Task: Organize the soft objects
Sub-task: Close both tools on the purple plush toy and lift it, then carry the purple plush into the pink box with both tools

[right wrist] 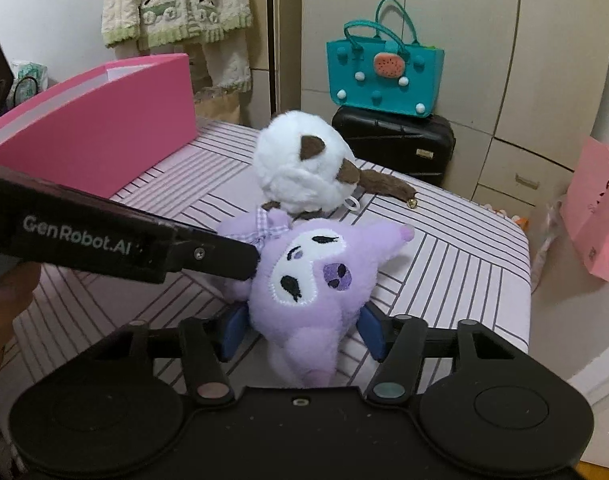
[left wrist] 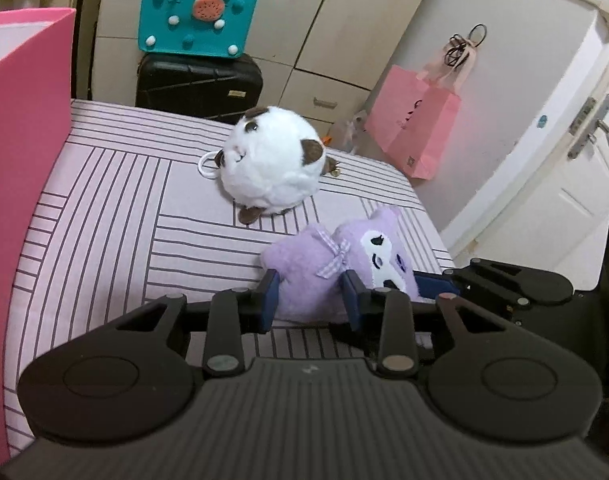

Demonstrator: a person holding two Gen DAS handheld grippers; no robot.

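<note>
A purple plush toy (left wrist: 324, 272) with a white face and a checked bow lies on the striped pink surface (left wrist: 124, 200). My left gripper (left wrist: 310, 296) is shut on the part by the bow, its blue pads pressing both sides. In the right wrist view, my right gripper (right wrist: 304, 330) holds the purple plush toy (right wrist: 312, 280) by its lower body, a pad against each flank. The left gripper's black finger (right wrist: 220, 254) reaches in from the left to the toy's head. A round white plush (left wrist: 270, 160) with brown ears sits just behind, also seen as the white plush (right wrist: 300, 168).
A tall pink box (right wrist: 104, 132) stands on the surface at the back left, seen close by as the pink box (left wrist: 24, 128). Beyond the far edge a teal handbag (left wrist: 196, 16) rests on a black suitcase (left wrist: 200, 80). A pink paper bag (left wrist: 416, 120) hangs at the right.
</note>
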